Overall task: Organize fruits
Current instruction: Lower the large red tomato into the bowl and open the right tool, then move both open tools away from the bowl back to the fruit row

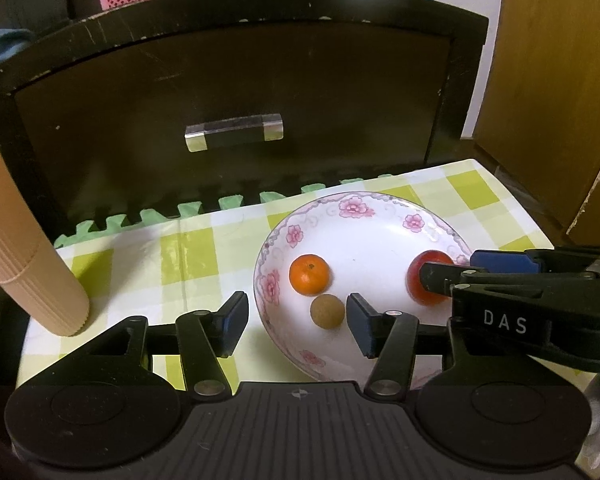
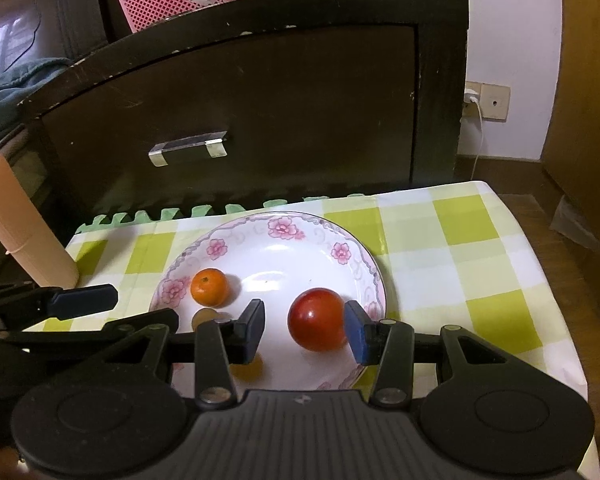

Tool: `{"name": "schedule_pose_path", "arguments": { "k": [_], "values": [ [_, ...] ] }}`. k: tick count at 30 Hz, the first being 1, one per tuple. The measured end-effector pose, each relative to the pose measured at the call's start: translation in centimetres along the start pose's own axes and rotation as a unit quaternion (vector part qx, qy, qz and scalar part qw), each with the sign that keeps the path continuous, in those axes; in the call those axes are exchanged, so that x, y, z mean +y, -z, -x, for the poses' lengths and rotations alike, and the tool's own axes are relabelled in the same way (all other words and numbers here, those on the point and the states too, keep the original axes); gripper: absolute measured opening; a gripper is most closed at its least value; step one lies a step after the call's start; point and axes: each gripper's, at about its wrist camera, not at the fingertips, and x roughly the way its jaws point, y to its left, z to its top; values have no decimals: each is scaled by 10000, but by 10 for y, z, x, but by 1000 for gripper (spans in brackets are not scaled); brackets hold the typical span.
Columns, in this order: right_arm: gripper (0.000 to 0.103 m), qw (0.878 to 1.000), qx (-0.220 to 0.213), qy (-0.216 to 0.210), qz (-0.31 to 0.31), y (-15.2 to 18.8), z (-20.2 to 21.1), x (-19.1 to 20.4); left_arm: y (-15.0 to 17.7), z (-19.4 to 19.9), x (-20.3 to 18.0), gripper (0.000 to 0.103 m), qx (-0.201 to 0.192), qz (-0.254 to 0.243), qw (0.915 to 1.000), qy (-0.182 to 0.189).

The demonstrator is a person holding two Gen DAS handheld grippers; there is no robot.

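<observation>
Tomato (image 2: 318, 319) sits in the plate (image 2: 288, 240) at about 4 o'clock, orange (image 2: 209, 287) at 9 and a small brown fruit (image 1: 327, 311) at 7. Right claw (image 2: 306, 330) is open, straddling the tomato, one pad touching it; left claw (image 1: 298, 322) is open beside the brown fruit. Risk: uneven closing could roll the tomato away or squash it.

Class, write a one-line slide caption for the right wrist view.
Open right gripper brackets a red fruit in a floral plate, beside a small orange.
</observation>
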Motion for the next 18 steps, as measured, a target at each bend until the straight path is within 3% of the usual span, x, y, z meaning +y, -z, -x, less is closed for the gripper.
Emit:
{"name": "schedule_pose_path", "arguments": {
  "k": [18],
  "values": [
    [42, 9999, -11, 0, 105, 9, 24, 9, 12, 26, -2, 62, -19, -76, 10000, -28]
  ]
}}
